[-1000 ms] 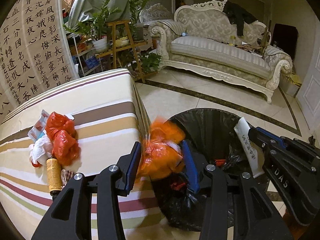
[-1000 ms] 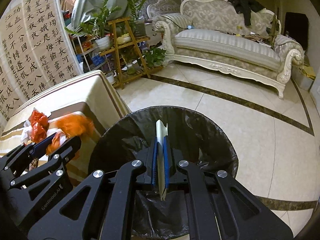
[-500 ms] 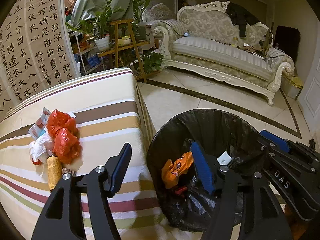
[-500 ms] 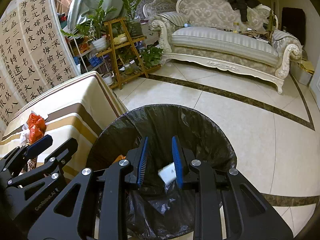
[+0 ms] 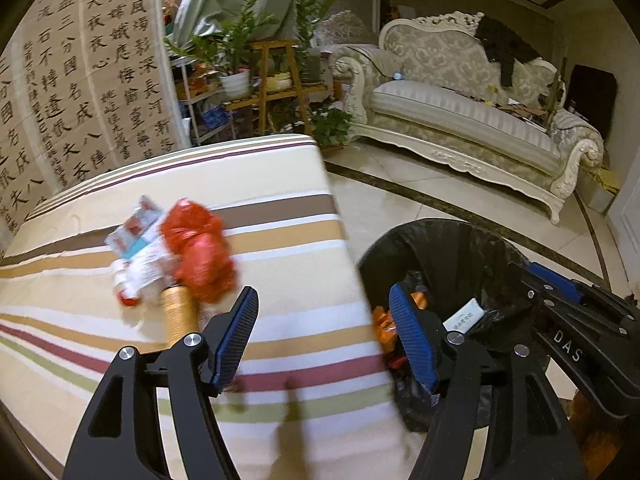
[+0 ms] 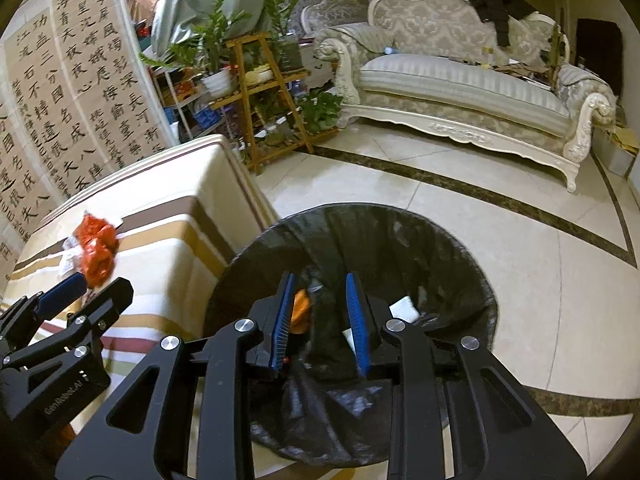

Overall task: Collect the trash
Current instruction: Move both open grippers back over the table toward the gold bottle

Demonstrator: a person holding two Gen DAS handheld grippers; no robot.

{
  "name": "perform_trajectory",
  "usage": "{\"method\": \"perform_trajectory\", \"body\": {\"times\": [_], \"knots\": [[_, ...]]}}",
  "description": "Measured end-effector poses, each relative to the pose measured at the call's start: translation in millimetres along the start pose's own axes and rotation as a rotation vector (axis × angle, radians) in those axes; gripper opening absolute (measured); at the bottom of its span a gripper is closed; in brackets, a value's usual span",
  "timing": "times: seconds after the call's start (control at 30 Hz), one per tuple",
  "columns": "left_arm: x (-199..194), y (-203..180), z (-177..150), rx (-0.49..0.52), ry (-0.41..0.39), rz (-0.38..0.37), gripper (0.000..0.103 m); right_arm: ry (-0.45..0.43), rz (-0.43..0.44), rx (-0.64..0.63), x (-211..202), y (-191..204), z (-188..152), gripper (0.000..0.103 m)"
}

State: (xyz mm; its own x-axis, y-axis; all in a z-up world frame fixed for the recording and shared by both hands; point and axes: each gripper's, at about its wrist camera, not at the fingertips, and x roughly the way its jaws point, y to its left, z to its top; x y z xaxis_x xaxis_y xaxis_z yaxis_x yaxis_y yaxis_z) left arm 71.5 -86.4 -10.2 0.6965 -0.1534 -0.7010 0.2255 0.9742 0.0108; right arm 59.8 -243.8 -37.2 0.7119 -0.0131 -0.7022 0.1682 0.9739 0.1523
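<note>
A striped tablecloth covers the counter (image 5: 280,248) at the left of the scene, with a black-lined trash bin (image 6: 400,240) standing on the tiled floor just beside its right edge. Far across the room sit an ornate cream sofa (image 6: 460,92), a wooden plant stand (image 6: 264,92) and calligraphy panels (image 5: 80,80) on the left wall.

The left gripper (image 5: 320,340) hangs over the counter's right edge, its jaws released and spread wide, having just been opening, with nothing between them. The right gripper (image 6: 320,316) hangs over the bin's mouth, its jaws parted and empty, having also just been opening.

Trash remaining on the counter lies in one heap at the far left: a crumpled red plastic bag (image 5: 200,252), white and red wrappers (image 5: 136,248) touching it on the left, and a tan cylindrical tube (image 5: 180,316) lying at the heap's near side.

Inside the bin, an orange plastic bag (image 6: 301,310) lies at the left and a white paper packet (image 5: 464,316) at the right.
</note>
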Motion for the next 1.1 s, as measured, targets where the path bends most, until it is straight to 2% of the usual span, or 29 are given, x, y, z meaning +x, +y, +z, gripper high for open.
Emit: {"method": "perform_trajectory", "body": {"times": [0.17, 0.27, 0.73, 1.1], "knots": [[-11, 29, -6, -0.041, 0.0, 0.042, 0.066, 0.005, 0.038, -0.037, -4, 27, -4, 0.027], [-16, 46, -11, -0.066, 0.002, 0.07, 0.066, 0.005, 0.056, -0.064, -6, 46, -6, 0.038], [-37, 133, -41, -0.205, 0.015, 0.199, 0.068, 0.041, 0.159, -0.211, -7, 136, -18, 0.038], [-39, 175, -58, -0.281, 0.037, 0.229, 0.068, 0.08, 0.201, -0.297, 2, 187, -27, 0.038]]}}
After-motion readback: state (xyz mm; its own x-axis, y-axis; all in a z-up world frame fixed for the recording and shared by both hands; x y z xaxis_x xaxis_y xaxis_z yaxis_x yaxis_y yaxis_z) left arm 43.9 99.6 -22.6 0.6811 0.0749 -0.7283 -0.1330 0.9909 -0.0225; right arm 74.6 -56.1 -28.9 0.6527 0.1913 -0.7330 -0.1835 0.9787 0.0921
